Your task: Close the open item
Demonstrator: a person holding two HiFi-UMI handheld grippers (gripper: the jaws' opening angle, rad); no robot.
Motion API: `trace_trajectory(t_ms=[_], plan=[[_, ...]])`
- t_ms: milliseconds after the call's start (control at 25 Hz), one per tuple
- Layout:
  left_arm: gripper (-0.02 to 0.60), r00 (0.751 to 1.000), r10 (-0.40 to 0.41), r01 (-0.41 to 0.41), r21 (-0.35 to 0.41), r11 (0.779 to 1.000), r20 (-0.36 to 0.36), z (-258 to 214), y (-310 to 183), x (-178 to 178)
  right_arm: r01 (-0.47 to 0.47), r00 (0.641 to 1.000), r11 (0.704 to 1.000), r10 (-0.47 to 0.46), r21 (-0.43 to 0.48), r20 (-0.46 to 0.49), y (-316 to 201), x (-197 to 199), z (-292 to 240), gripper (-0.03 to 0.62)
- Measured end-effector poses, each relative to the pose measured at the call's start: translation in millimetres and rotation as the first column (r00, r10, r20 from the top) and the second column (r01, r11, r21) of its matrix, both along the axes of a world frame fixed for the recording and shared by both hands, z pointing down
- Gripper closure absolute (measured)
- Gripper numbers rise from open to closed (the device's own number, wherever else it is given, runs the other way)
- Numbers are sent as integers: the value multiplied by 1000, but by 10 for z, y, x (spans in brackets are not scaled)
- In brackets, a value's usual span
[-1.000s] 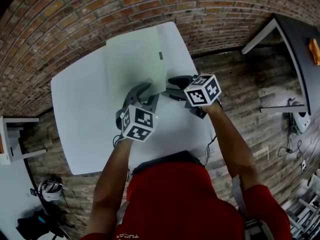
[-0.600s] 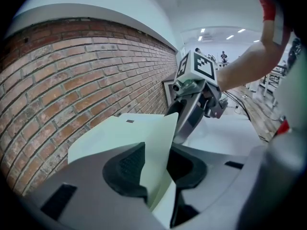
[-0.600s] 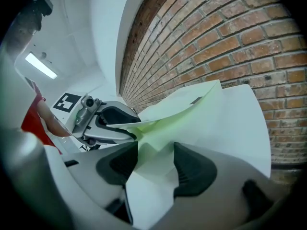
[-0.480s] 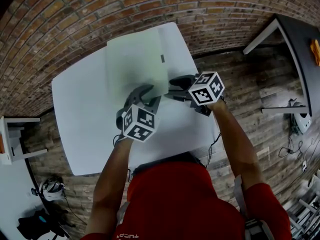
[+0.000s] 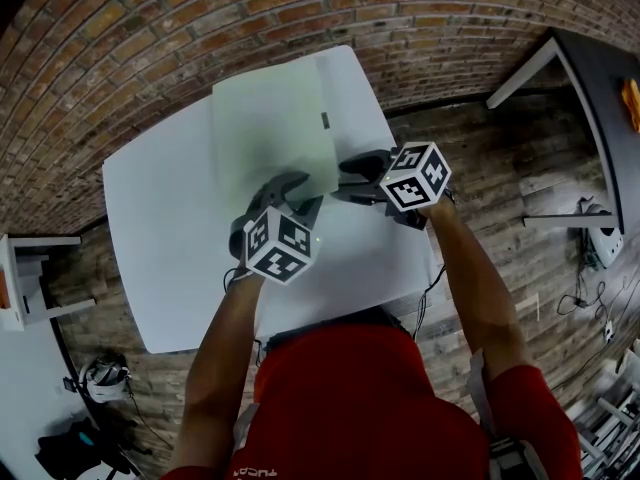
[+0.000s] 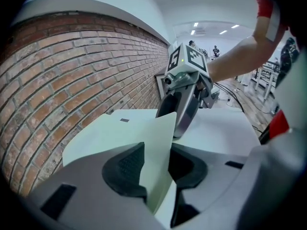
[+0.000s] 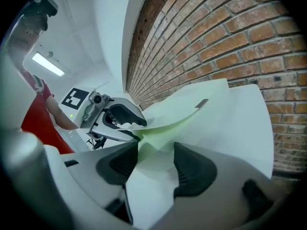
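Brick wall behind my bench (image 5: 160, 238). My left tool (image 6: 156, 152) and right tool (image 7: 156, 152) sit half open around the folder (image 5: 270, 128) edge. Cover up, not yet shut.

Table (image 5: 160, 228): I log a white top, smooth and matt, with no glare.

Folder (image 5: 270, 133), on the table: pale green, thin paper or card, matt. The raised cover bends softly.

Left gripper (image 6: 156, 163) and right gripper (image 7: 156, 166), at the table's near side: grey moulded plastic shells, smooth with a dull sheen. Their pads (image 6: 125, 169) are black, rubbery-looking and finely ribbed.

Marker cube (image 5: 277, 245), over the table's near side: I see matt white faces with black print.

Wall (image 5: 150, 28), behind the table: rough red brick with paler mortar.

Floor (image 5: 500, 168), beside the table: worn, dull planks that look like wood.

Shirt (image 5: 350, 398), nearer than the table: red cloth, matt.
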State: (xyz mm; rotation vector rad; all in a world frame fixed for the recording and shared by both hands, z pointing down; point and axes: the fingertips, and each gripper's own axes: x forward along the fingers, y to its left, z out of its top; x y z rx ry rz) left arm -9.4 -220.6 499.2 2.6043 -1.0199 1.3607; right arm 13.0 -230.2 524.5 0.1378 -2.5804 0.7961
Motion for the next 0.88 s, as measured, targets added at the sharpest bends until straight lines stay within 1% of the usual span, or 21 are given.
trace_trajectory(t_ms=[240,360,560,680,760,880], plan=[[454,999,31,-31,-25,999,25,10,1,-1,42,999,999,-42,12,-28,11,12,8,368],[454,999,35,-35,-25,999,25,14,-5,0,30,999,999,-29,23,-36,-43,68,-4,368],[454,999,44,-44,-26,999,26,17,6,10,-77,997,997,78,32,-28,-244,233,-57,368],[453,998,55,-54,-30,998,28,19,6,14,-149,989,989,149,14,5,-370,267,-132,368],[451,998,62,-61,-33,998,28,19,5,16,-201,979,980,201,-6,28,-461,266,-181,368],[451,997,70,-69,-35,997,29,15,7,17,-300,953,954,301,-21,27,-646,251,-216,368]])
